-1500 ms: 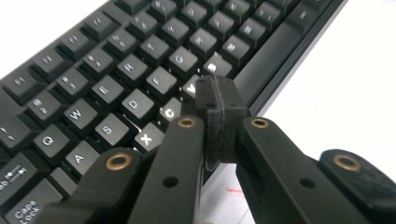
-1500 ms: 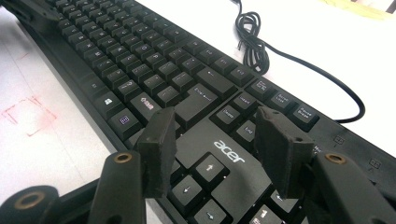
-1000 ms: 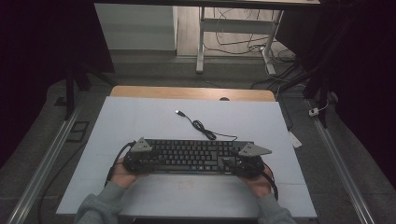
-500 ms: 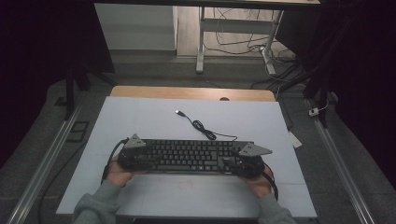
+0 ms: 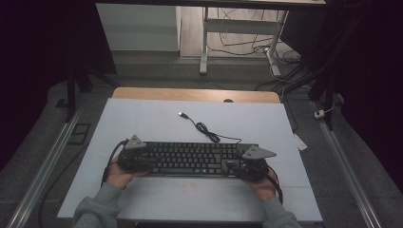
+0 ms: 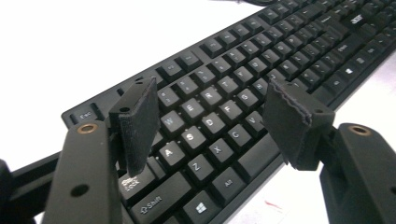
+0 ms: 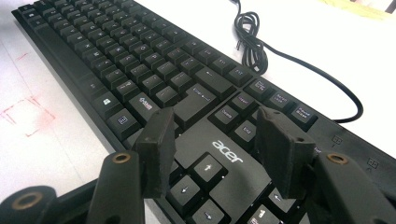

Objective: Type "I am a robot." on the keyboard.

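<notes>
Here, a black keyboard (image 5: 192,159) is lying flat across the near half of the white counter (image 5: 142,118), its long side running left to right, and it is serving as the landmark for everything else.

Left tool (image 5: 134,159) is sitting at the keyboard's left end, gripped by the person's left hand (image 5: 118,175). In the left gripper view, the tool's two black jaws are standing well apart over the letter keys (image 6: 205,116); they have just been opening. No pad is pressing on anything, and the keyboard is merely lying beneath the gap.

Right tool (image 5: 247,167) is sitting at the keyboard's right end, with the right hand (image 5: 263,187) behind it. In the right gripper view, its jaws are also standing apart, hanging over the logo panel (image 7: 227,151) above the arrow keys. Whether they are touching the keyboard's top I cannot tell; they are clamping nothing.

The keyboard's cable (image 5: 209,133) is trailing from its far edge, bunching into a small coil just behind it, then running on to a plug (image 5: 182,114) lying farther back on the counter
</notes>
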`<state>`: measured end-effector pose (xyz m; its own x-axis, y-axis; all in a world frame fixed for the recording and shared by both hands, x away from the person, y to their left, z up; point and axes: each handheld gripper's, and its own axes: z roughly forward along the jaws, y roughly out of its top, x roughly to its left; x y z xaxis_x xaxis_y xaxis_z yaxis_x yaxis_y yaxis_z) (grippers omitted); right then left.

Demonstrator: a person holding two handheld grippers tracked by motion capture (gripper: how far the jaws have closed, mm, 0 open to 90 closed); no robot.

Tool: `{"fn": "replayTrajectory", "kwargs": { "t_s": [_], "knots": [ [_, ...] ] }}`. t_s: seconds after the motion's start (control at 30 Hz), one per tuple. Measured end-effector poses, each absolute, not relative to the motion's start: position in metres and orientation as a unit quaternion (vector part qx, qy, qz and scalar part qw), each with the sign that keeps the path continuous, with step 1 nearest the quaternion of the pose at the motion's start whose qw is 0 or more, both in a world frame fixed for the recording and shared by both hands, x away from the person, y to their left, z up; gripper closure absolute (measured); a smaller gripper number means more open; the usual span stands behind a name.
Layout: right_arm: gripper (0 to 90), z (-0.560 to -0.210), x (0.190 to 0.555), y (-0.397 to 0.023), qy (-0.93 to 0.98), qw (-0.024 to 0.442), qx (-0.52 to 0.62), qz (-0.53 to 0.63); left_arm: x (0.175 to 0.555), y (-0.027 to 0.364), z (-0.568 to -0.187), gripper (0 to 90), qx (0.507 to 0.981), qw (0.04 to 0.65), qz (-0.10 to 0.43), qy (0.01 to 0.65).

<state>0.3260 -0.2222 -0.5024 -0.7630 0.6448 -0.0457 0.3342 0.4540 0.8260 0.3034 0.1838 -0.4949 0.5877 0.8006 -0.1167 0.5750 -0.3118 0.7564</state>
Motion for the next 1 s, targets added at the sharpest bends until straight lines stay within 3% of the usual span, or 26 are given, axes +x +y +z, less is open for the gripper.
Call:
{"fn": "replayTrajectory", "kwargs": {
  "t_s": [0.17,0.63,0.8,1.0],
  "knots": [
    [47.8,-0.503,0.326,-0.222,0.834,0.178,0.294,0.431,0.305,0.187,-0.498,37.4,0.797,0.389,0.147,0.438],
    [47.8,-0.504,0.327,-0.221,0.837,0.179,0.291,0.428,0.309,0.193,-0.508,56.0,0.804,0.362,0.158,0.444],
    [47.7,-0.504,0.327,-0.221,0.837,0.181,0.292,0.425,0.310,0.193,-0.511,66.6,0.808,0.354,0.157,0.443],
    [47.7,-0.504,0.327,-0.221,0.838,0.179,0.290,0.426,0.311,0.191,-0.514,88.7,0.815,0.348,0.152,0.437]
  ]
}}
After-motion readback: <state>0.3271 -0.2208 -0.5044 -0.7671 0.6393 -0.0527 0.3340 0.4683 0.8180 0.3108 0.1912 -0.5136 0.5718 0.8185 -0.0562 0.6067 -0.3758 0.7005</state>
